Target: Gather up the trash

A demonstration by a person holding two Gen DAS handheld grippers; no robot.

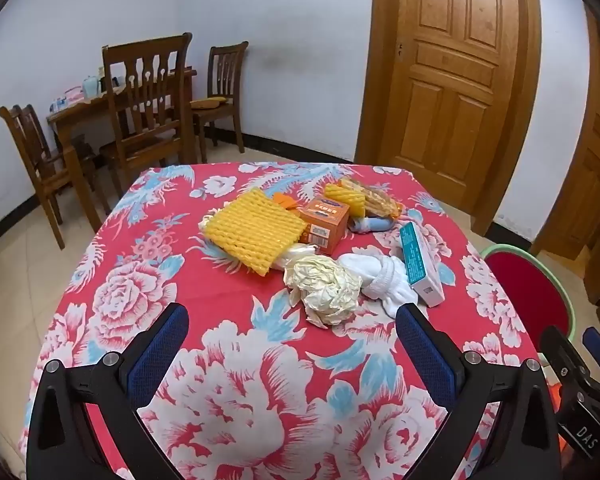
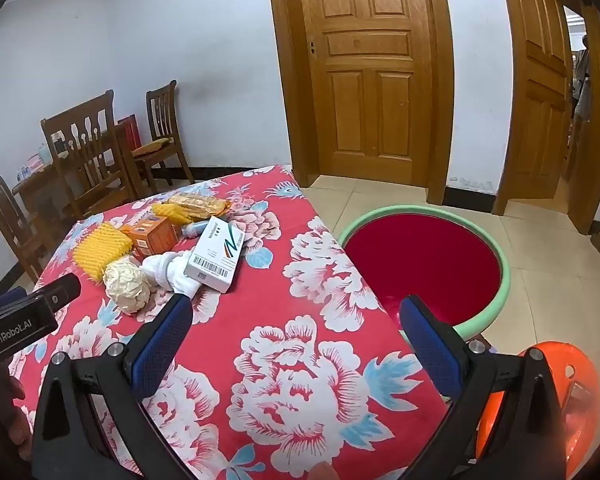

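Both our tongs are wide apart w/ nothing between them: left gripper (image 1: 292,316) and right gripper (image 2: 296,308) hang above the near part of the table (image 1: 228,400), not touching any trash.

The trash sits as one cluster past mid-table, toward the far right corner. Nearest piece is the crumpled paper ball (image 1: 324,290), lying just ahead of the left gripper & a bit right of its centre line. From the right wrist view the same ball (image 2: 126,286) is off to the left, beside the left finger tip, so the left hand looks nearer and better lined up, imo. The ball is roundish, no real long axis, so wrist angle matters little.

Touching its right side is the white cloth wad (image 1: 380,280), and leaning on that the white-teal box (image 1: 420,264); its long axis runs roughly near-to-far, tilted toward the far left corner. Behind: yellow foam net (image 1: 252,232), orange box (image 1: 326,222), then a smaller foam piece and snack wrapper (image 1: 376,200) nearest the far edge.

The red basin (image 2: 424,264) w/ green rim stands on the floor off the table's right edge, closer to our right gripper. We judge it's the drop spot; nothing collected yet. An orange stool (image 2: 572,400) is near our right hand.
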